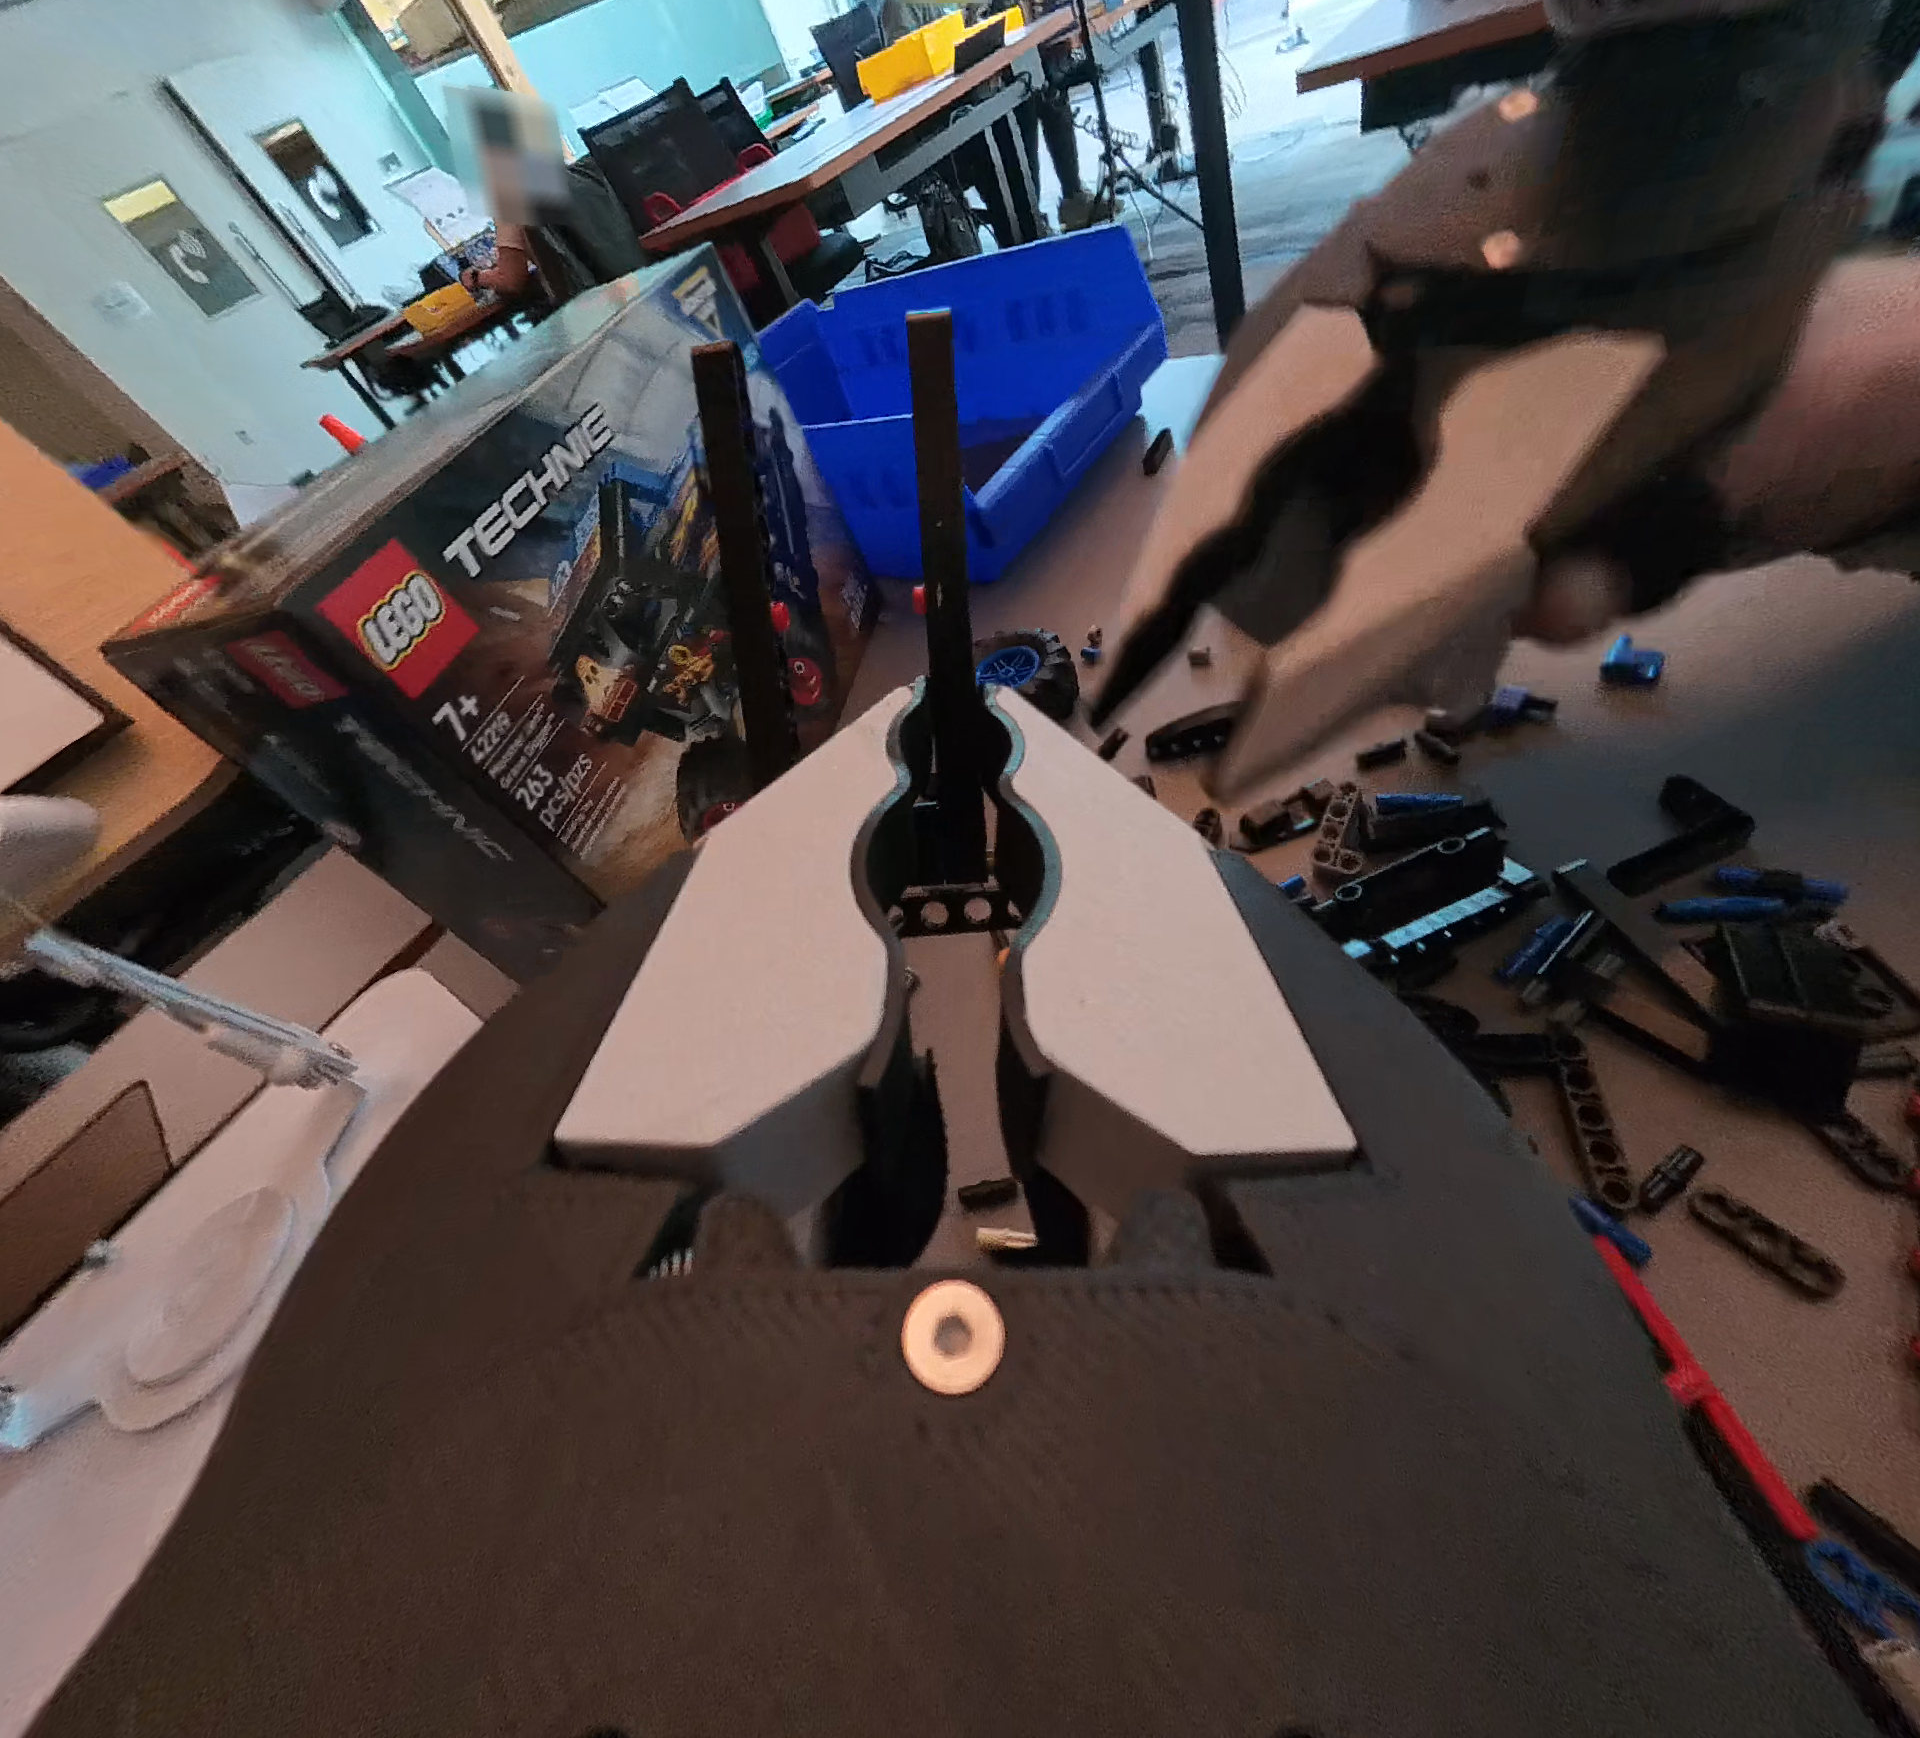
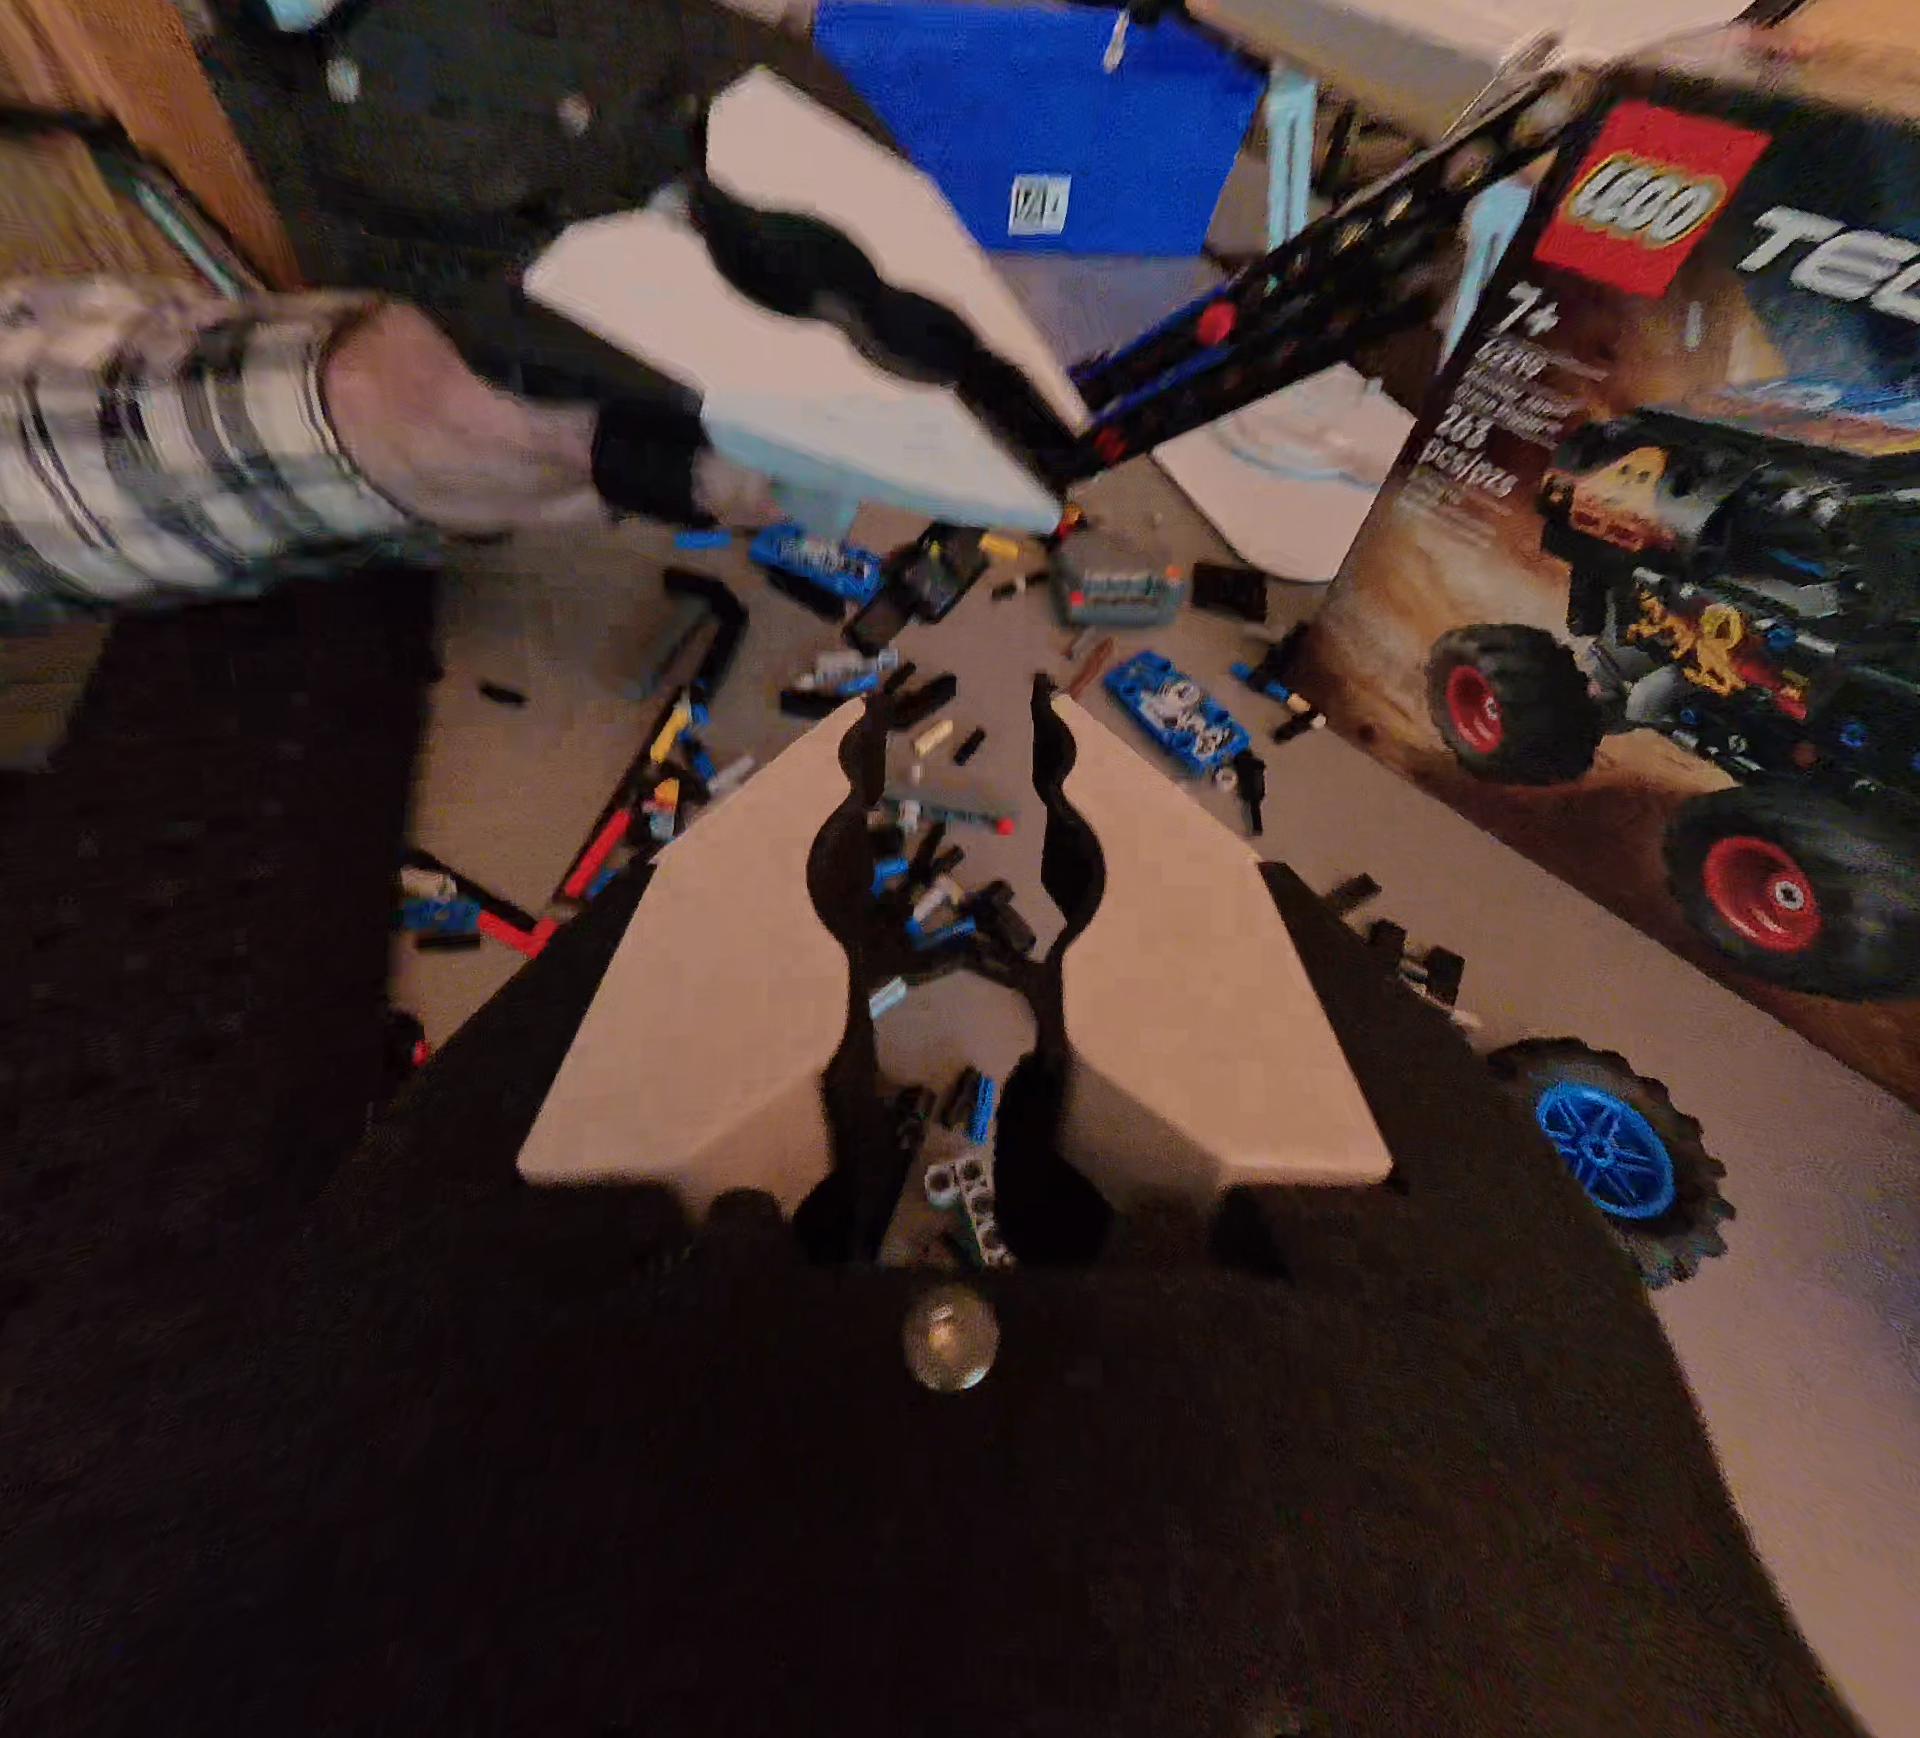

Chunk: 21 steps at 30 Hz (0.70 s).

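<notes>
Clamped in the left gripper [image 1: 951, 732], the black beam frame [image 1: 940, 545] looked like hard matt plastic. Left of it, the toy box [image 1: 499, 649] was glossy printed cardboard. Beyond stood a smooth blue plastic bin [image 1: 997, 400]. Each gripper's fingers [image 2: 727, 961] looked matt pale plastic.

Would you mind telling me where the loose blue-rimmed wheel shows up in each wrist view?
Left wrist view: the blue-rimmed wheel lies on the table just beyond the left gripper, right of centre.
Right wrist view: the wheel sits lower right.
Shared landmark: the toy set box, near the wheel in both.
</notes>
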### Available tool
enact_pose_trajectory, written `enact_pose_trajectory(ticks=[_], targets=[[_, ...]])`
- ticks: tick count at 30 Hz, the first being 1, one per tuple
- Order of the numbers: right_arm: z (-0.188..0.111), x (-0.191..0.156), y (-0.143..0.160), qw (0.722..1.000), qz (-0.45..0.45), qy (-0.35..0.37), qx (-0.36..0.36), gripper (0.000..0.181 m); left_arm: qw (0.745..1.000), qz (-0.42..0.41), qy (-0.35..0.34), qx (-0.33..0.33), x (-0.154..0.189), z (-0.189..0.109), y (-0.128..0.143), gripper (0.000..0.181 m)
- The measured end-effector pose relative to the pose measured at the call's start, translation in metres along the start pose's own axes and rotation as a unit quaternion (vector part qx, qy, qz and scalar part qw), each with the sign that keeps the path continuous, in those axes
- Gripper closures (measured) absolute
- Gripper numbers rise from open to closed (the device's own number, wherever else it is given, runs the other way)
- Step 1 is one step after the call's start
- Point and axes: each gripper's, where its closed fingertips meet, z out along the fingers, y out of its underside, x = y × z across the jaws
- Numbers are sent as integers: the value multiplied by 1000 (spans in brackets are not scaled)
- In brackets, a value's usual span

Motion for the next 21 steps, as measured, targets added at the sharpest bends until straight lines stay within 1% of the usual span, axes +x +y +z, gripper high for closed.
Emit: enact_pose_trajectory(ticks=[2, 4, 5, 6, 7, 9, 10, 12, 14, 16, 18, 20, 21], targets=[[-12, 12, -24, 995, 58, 11, 83, 152, 999, 45, -10, -8, 7, 3, 1, 176], [-21, 20, -38, 984, 114, -10, 135, 152, 995, 97, -14, -25, 16, 8, 5, 175], [-23, 24, -39, 981, 128, -11, 144, 153, 992, 121, -12, -29, 21, 11, 5, 175], [-23, 26, -37, 980, 136, -11, 146, 166, 990, 138, -12, -31, 26, 13, 5, 175], [-23, 25, -35, 979, 142, -17, 144, 172, 988, 150, -14, -37, 28, 15, 6, 175], [-25, 24, -36, 980, 134, -19, 146, 174, 986, 161, -18, -34, 29, 16, 5, 175], [-26, 24, -36, 981, 125, -15, 146, 174, 987, 158, -14, -25, 30, 15, 2, 174], [-30, 28, -36, 982, 122, -8, 146, 175, 989, 144, -22, 8, 24, 6, -10, 166], [-36, 29, -39, 978, 133, -20, 159, 175, 991, 125, -35, 34, 11, -5, -19, 158], [-40, 30, -40, 974, 146, -34, 170, 175, 993, 97, -41, 47, -3, -13, -21, 150], [-43, 26, -42, 970, 154, -62, 177, 176, 997, 58, -13, 51, -8, -17, -17, 147], [-47, 22, -46, 966, 156, -81, 188, 176, 999, 14, 19, 45, -11, -18, -12, 140], [-47, 19, -47, 965, 155, -93, 188, 176, 998, -8, 52, 40, -5, -18, -9, 143]])
